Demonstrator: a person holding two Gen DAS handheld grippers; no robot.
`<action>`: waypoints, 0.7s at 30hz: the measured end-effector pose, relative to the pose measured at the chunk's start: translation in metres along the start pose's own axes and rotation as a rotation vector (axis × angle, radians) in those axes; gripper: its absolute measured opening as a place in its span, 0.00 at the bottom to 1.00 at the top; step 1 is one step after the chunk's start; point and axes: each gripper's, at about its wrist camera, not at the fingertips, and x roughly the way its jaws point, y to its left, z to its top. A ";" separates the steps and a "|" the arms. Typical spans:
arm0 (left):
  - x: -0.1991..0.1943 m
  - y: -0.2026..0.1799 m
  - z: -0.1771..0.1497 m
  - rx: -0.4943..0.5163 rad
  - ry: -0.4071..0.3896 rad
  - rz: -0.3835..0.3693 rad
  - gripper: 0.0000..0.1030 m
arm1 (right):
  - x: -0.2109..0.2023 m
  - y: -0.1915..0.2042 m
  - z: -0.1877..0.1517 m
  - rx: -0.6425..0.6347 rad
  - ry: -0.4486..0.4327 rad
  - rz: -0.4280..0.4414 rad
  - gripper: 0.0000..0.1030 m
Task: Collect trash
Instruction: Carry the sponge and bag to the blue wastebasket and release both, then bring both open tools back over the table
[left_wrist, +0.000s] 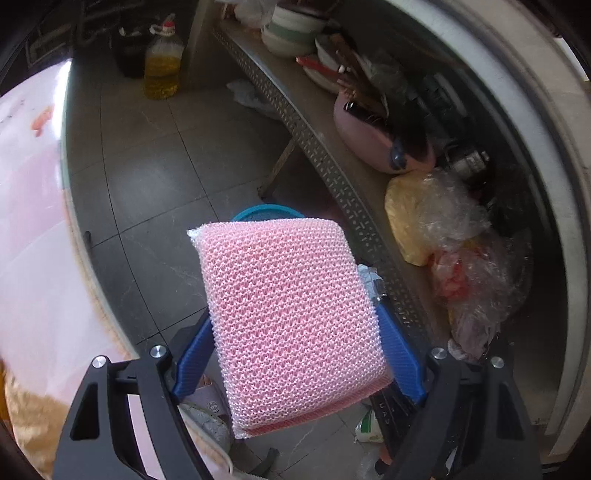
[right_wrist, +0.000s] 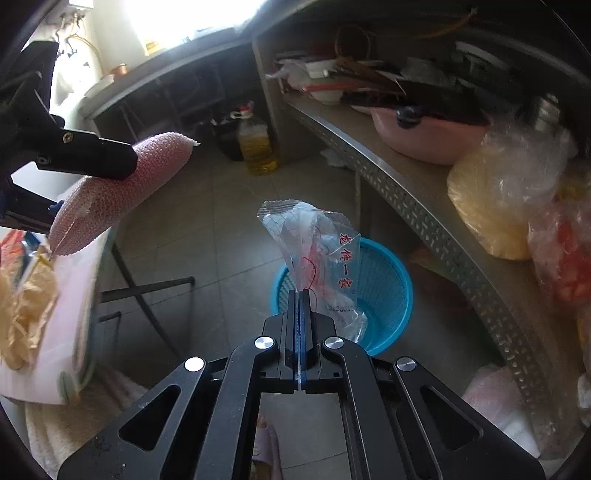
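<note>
Now left claw (left_wrist: 295, 354) grips pink sponge (left_wrist: 288, 325) wide, right claw (right_wrist: 300, 295) pinches plastic wrapper (right_wrist: 317, 254); both above blue basket (right_wrist: 384, 288) on floor. Best centre over rim before releasing.

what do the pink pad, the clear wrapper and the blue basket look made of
Pink knitted scrub pad: likely sponge under glossy synthetic mesh.
Clear crinkled printed wrapper: thin plastic film, see-through and creased.
Round blue slotted basket: probably moulded plastic, with a smooth rim and regular slots.
</note>
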 end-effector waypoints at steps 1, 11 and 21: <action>0.018 -0.002 0.009 -0.002 0.023 0.024 0.79 | 0.015 -0.004 0.002 0.009 0.016 -0.008 0.00; 0.123 -0.010 0.068 -0.065 0.077 0.124 0.91 | 0.120 -0.036 -0.003 0.072 0.096 -0.123 0.46; 0.086 -0.020 0.053 0.015 0.019 0.078 0.91 | 0.075 -0.050 -0.025 0.145 0.045 -0.144 0.62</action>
